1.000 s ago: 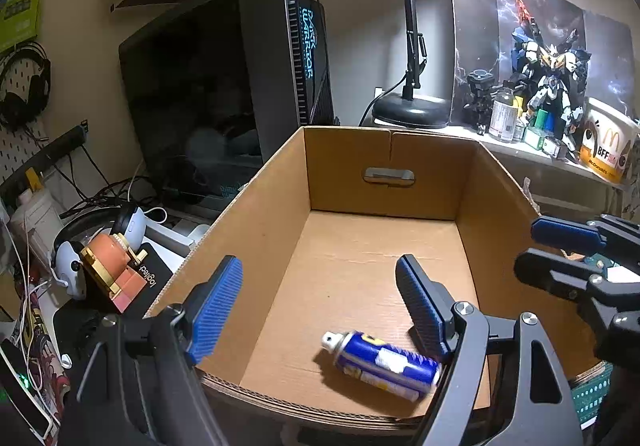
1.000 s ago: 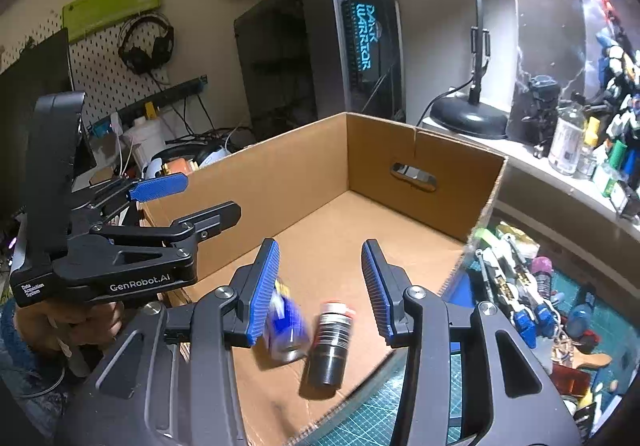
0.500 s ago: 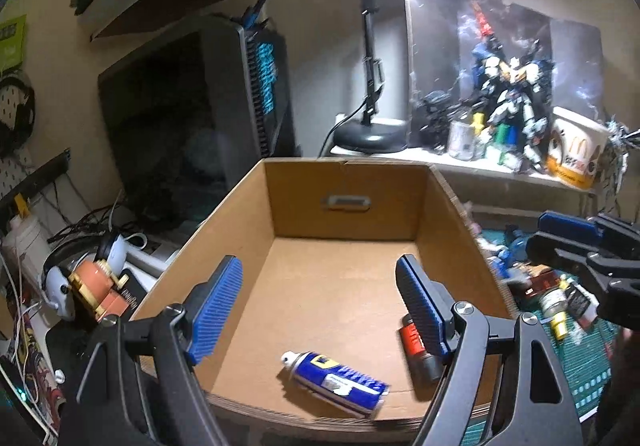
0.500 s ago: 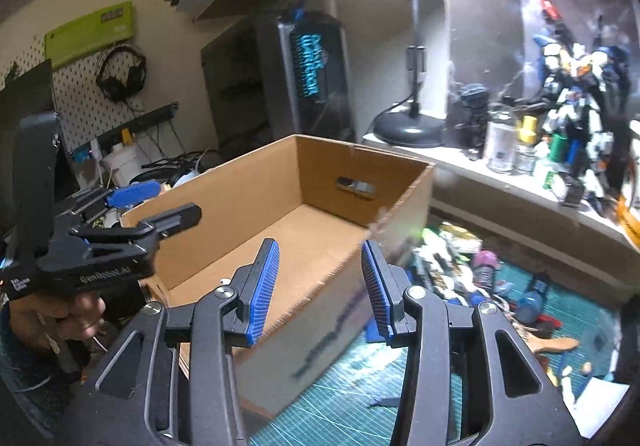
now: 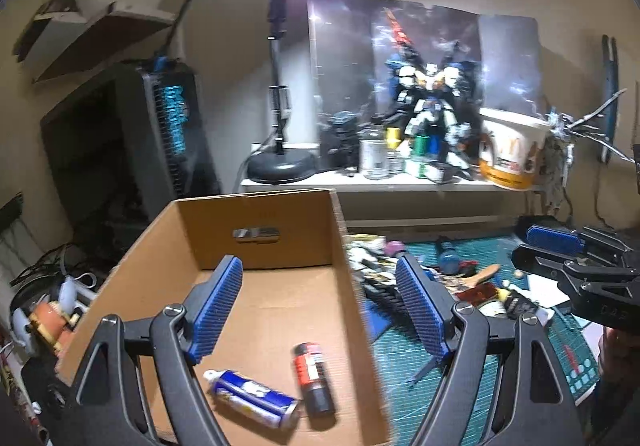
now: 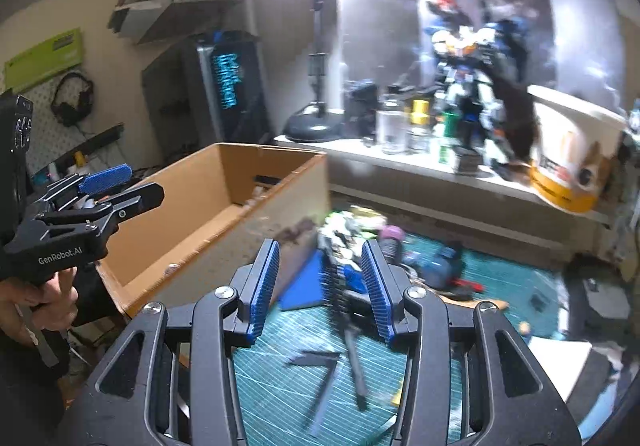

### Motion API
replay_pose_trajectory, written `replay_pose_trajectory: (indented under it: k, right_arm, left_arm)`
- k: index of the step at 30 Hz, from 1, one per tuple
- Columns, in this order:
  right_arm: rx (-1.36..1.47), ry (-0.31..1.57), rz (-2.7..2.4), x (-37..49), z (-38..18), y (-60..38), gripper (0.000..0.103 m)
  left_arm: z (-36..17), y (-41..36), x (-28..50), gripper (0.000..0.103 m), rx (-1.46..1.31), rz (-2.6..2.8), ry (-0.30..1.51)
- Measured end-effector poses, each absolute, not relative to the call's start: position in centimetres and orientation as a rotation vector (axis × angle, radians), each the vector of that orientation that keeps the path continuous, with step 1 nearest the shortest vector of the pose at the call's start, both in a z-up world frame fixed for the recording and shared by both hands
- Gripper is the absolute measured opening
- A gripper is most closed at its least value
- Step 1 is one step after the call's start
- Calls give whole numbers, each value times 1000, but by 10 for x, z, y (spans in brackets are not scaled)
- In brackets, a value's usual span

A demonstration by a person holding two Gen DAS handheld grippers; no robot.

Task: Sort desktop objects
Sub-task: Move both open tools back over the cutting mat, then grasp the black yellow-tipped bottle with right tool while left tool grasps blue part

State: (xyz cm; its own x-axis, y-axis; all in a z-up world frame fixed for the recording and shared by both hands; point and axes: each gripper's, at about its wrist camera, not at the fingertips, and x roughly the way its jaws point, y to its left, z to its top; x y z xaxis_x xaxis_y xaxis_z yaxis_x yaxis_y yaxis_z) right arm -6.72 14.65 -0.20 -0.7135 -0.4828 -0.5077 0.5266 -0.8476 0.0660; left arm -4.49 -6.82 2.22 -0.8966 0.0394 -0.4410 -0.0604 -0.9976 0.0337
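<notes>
The open cardboard box (image 5: 224,234) holds a blue spray can (image 5: 252,402) and a black can with a red label (image 5: 314,378), both lying on their sides near the front. My left gripper (image 5: 320,306) hangs open over the box's right wall with nothing between its pads. Right of the box, my right gripper (image 6: 320,286) is open and empty above the green cutting mat (image 6: 280,386). Loose model parts (image 6: 348,242) and a black tool (image 6: 356,358) lie on the mat. Each gripper shows in the other's view: the right gripper (image 5: 532,248) and the left gripper (image 6: 132,184).
A raised shelf behind the mat carries a lamp base (image 5: 280,166), small bottles (image 5: 374,158), a robot figure (image 5: 432,114) and a paper bucket (image 5: 512,154). A dark PC tower (image 5: 172,134) stands behind the box. White paper (image 6: 560,362) lies at the mat's right.
The black can, earlier between the right gripper's fingers over the box, now lies in the box beside the blue can. Both grippers have swung right, the right one out over the mat.
</notes>
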Motion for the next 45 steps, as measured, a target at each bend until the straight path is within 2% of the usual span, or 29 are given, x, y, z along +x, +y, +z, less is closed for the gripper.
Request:
replay_pose_trajectory:
  k: [14, 22, 33, 41, 45]
  right_arm:
    - [768, 31, -2678, -49, -2, 242, 41]
    - [803, -10, -2755, -36, -9, 281, 41]
    - [910, 86, -2751, -24, -63, 299, 41]
    - [954, 63, -2718, -32, -90, 303, 41]
    - [964, 79, -2704, -38, -104, 302, 41]
  left_arm:
    - [13, 17, -67, 80, -688, 2803, 108]
    - [3, 40, -66, 80, -682, 2734, 119]
    - [-65, 46, -52, 80, -724, 2654, 124]
    - [-79, 66, -61, 80, -744, 2598, 197]
    - [-90, 69, -68, 80, -765, 2585, 170]
